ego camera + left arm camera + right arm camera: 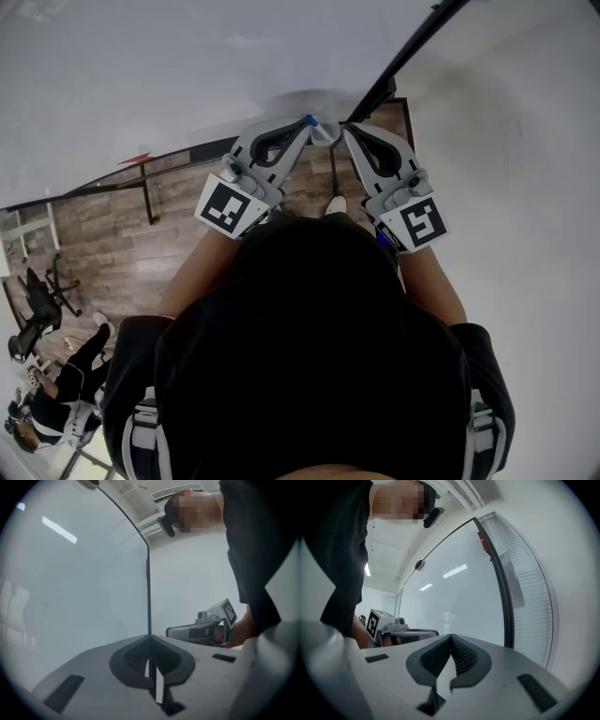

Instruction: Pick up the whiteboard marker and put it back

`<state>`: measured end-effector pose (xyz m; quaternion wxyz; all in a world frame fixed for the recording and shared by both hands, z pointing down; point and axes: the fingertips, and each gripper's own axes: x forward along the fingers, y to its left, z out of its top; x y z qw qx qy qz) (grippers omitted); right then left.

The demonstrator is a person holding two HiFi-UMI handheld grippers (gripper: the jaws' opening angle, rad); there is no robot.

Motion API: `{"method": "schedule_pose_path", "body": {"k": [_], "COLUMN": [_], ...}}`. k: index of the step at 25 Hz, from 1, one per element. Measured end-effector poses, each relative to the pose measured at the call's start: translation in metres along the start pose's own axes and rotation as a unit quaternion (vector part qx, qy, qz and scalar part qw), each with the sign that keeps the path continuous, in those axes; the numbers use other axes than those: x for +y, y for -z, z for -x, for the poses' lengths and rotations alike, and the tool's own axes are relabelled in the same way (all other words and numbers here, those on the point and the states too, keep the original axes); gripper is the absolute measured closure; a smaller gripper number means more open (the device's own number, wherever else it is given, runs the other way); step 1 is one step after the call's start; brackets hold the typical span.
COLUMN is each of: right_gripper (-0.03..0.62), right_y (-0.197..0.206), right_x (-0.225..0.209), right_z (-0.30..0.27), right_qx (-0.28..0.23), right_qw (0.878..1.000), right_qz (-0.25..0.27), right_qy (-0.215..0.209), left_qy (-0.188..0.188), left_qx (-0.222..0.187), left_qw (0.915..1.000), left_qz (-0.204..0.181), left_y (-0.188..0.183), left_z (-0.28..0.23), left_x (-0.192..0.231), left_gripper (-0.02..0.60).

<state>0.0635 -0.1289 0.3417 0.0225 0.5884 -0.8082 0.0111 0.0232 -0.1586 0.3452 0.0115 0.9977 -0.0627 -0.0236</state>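
Note:
In the head view both grippers are raised side by side against the whiteboard, tips nearly touching. Between the tips sits a small whitish object with a blue end, possibly the marker; I cannot tell whether anything holds it. My left gripper is shut, and in its own view the pads meet with nothing between them, aimed at the board's black right edge. My right gripper is also shut and empty, facing the board. Each gripper shows in the other's view: the right gripper and the left gripper.
Wooden floor lies below the board, with a black stand leg. An office chair and a seated person are at the lower left. A white wall is on the right, window blinds beyond the board's frame.

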Motion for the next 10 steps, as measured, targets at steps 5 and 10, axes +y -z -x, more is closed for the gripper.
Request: {"method": "schedule_pose_path", "body": {"k": [5, 10], "right_gripper": [0.592, 0.593], "right_y": [0.0024, -0.0003], "right_x": [-0.001, 0.0003], "right_z": [0.0023, 0.003], "right_qx": [0.003, 0.004], "right_qw": [1.0, 1.0], "right_qz": [-0.005, -0.002], "right_qy": [0.0, -0.006], "left_qy": [-0.001, 0.005], "left_qx": [0.003, -0.009], "left_qw": [1.0, 0.9999], "left_qz": [0.003, 0.002], "left_y": [0.0034, -0.0036], "left_z": [0.0001, -0.0007], "left_x": [-0.0019, -0.0061], "left_gripper": [0.578, 0.578]}}
